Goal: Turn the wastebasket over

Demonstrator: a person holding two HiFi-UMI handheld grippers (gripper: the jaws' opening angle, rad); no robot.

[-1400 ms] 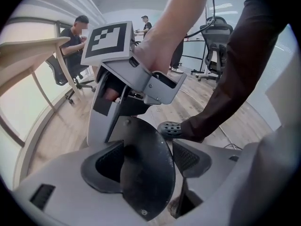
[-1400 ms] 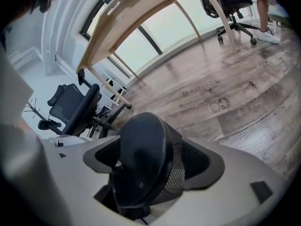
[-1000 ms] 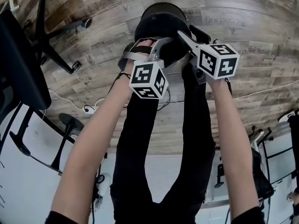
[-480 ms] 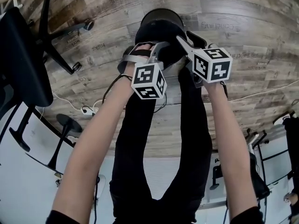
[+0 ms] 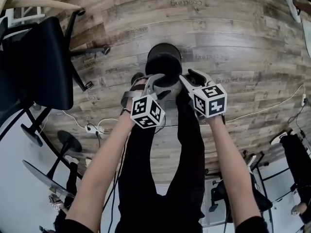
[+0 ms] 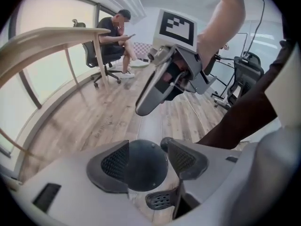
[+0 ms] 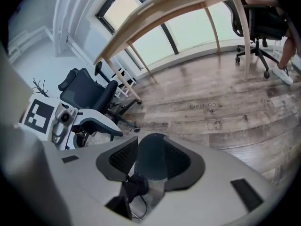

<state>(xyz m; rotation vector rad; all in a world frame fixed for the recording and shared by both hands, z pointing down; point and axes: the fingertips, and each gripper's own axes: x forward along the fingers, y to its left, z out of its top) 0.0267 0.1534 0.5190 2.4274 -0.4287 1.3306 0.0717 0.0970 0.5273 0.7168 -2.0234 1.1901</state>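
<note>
1. The black round plastic wastebasket (image 5: pixel 164 62) stands on the grey-brown wooden plank floor (image 5: pixel 233 42). It is in the upper middle of the head view, just above both tools. One dark round end faces up; I cannot tell whether that is the mouth or the base.
2. The left gripper (image 5: pixel 158 80), grey plastic with a black-and-white marker cube, sits at the basket's lower left in the head view. Its tip overlaps the basket's lower edge there.
3. In the left gripper view the ribbed pads stand spread. The basket shows through the gap beyond them, with floor below it, and they pinch nothing. These jaws have just been closing a little.
4. The right gripper (image 5: pixel 191 76), of the same make, sits at the basket's lower right, near the left one but apart from it.
5. In the right gripper view the pads stand apart with a narrower gap. The basket shows in that gap, and the pads do not press on it. These jaws have also just been closing.
6. Two bare forearms (image 5: pixel 228 159) run up from the bottom edge to the tools, with black trouser legs (image 5: pixel 189 154) between them.
7. A black office chair (image 5: pixel 43 67) fills the upper left of the head view. A white cable with a socket strip (image 5: pixel 90 128) lies below it.
8. A pale wooden table (image 7: pixel 188 4) crosses the top of the right gripper view.
9. A seated person (image 6: pixel 115 34) shows at the upper left of the left gripper view.
</note>
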